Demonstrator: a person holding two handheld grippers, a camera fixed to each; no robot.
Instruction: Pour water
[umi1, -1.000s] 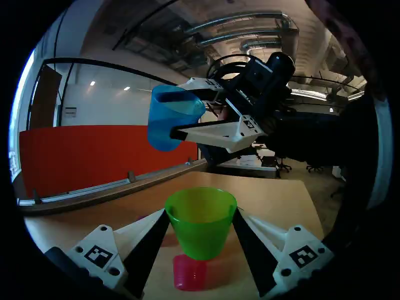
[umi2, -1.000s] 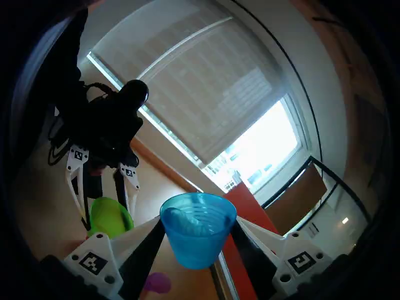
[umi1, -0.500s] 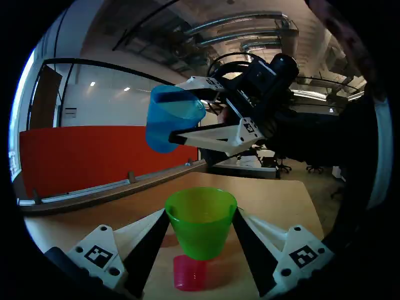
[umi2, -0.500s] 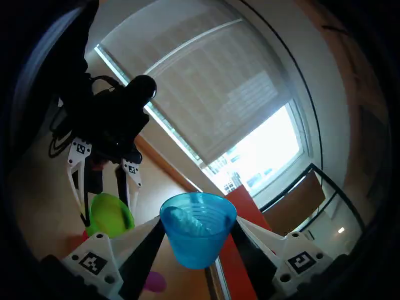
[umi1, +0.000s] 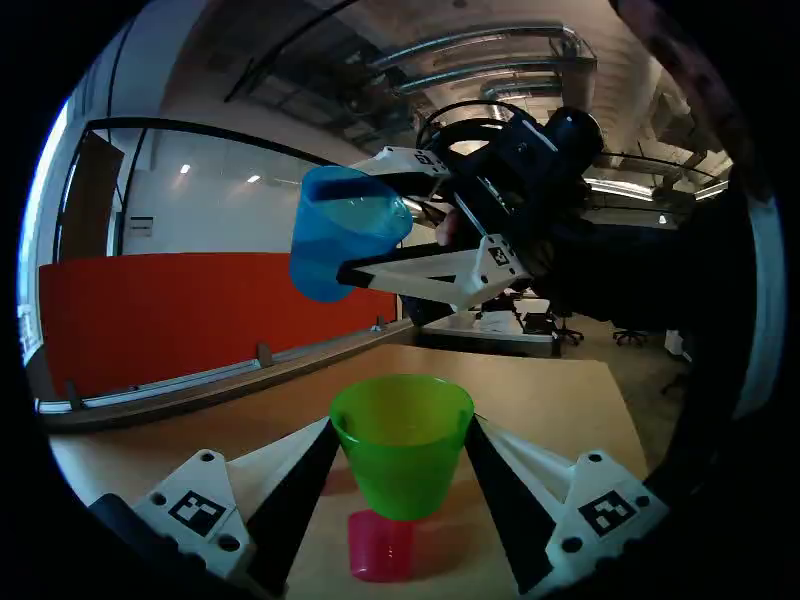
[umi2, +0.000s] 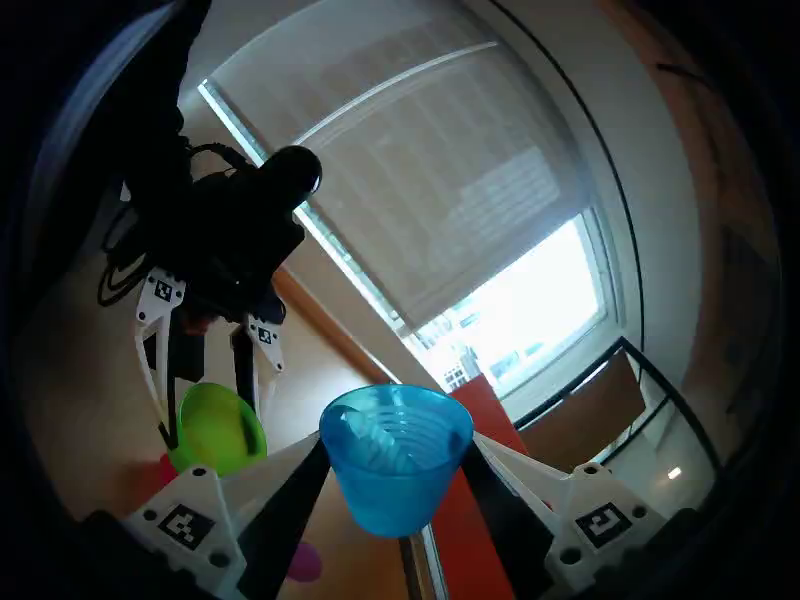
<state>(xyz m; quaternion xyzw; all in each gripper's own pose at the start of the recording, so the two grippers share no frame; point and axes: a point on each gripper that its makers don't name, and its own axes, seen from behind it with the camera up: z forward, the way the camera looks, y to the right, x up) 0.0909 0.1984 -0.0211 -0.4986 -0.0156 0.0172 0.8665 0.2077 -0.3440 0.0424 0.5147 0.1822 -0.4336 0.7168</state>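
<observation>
Blue cup held high and tipped, green cup upright below it.

My left tool (umi1: 400, 432) is clamped on the green cup (umi1: 402, 445), both fingers pressing its sides, and holds it upright over the worktop (umi1: 545, 400). A small pink cup (umi1: 380, 545) stands on the wood just under it. My right tool (umi2: 396, 448) is closed on the blue cup (umi2: 395, 470), one finger on each side. In the left gripper view this blue cup hangs higher and farther off than the green one, well apart from it and leaning with its mouth toward the right. Behind it runs a red wall panel (umi1: 180, 310). I cannot tell whether either cup holds water.
</observation>
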